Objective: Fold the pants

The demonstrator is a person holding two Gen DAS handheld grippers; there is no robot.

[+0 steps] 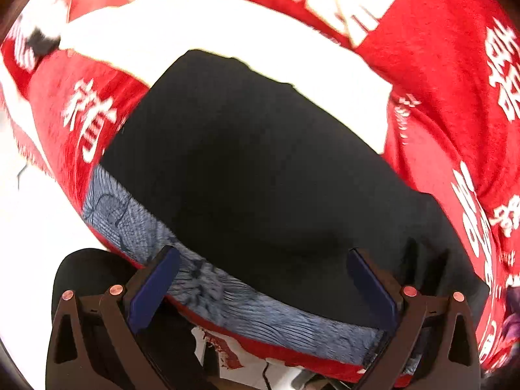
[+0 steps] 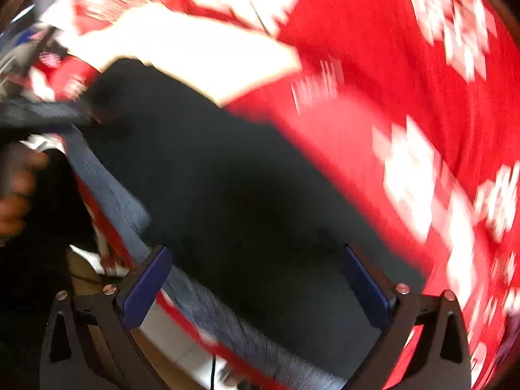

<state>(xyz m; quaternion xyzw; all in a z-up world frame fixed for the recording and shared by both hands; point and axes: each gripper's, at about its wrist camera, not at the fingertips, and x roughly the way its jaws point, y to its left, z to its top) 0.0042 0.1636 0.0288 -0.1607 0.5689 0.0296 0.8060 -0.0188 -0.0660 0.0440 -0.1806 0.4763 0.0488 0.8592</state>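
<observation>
The black pants (image 1: 260,175) lie spread on a red cloth with white characters (image 1: 438,48), filling the middle of the left wrist view. My left gripper (image 1: 263,256) hovers open over their near edge, its blue pads (image 1: 152,286) wide apart with nothing between them. In the blurred right wrist view the same black pants (image 2: 234,195) stretch ahead. Over them my right gripper (image 2: 256,253) is open too, blue pads (image 2: 367,282) spread and empty.
A grey-blue fringed border (image 1: 227,289) edges the red cloth (image 2: 390,48) near me. A white patch (image 1: 201,32) lies beyond the pants. At the left of the right wrist view a person's hand (image 2: 16,195) shows. White surface (image 1: 32,211) lies left of the cloth.
</observation>
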